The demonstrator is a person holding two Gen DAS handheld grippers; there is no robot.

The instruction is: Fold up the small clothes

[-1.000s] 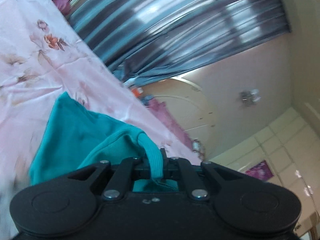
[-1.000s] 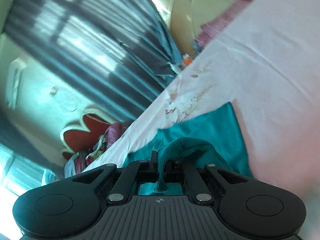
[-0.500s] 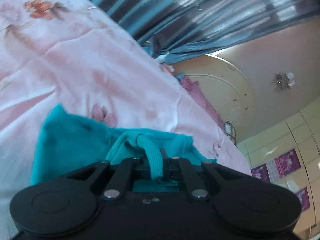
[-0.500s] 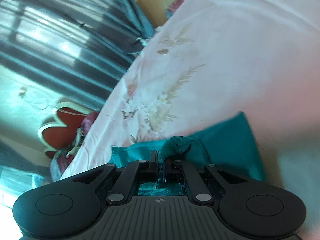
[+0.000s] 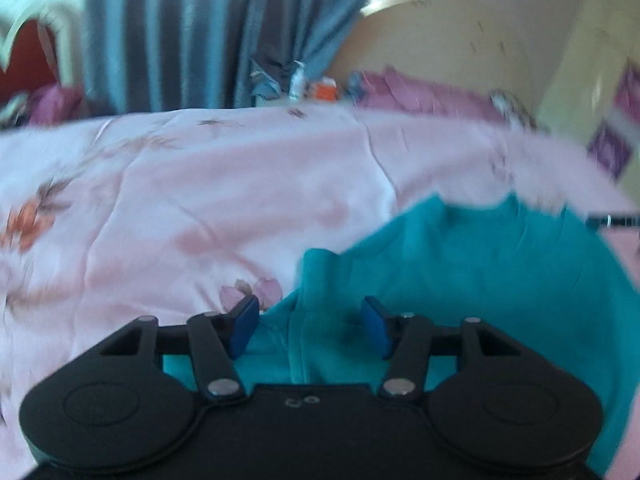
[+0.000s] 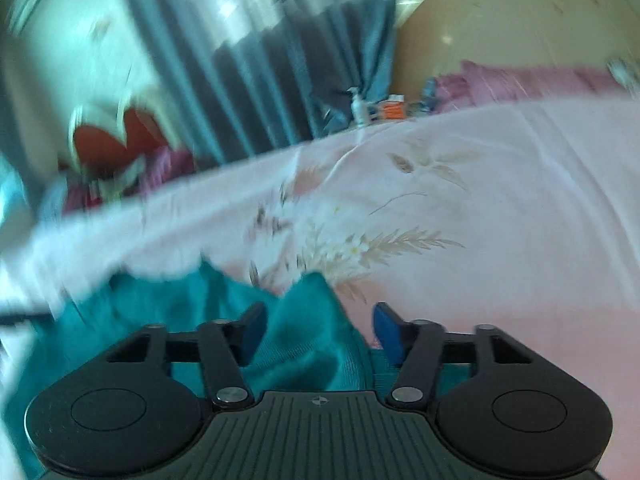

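Both grippers, left (image 5: 310,326) and right (image 6: 318,332), are opening their blue fingers (image 5: 244,330) over a teal garment (image 5: 480,276) lying loose between them on the pink bed (image 5: 200,200).

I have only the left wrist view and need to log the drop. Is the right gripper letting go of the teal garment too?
Observer: Yes. The right gripper has its jaws opening; the teal garment lies between them, unpinched.
Operator: Where does the cloth sit on that side?
Observer: A bunched fold lies nearer its left blue pad, on the pink floral bedsheet.
Operator: Anything beyond the bed?
Observer: A white bottle by the blue-grey curtain.
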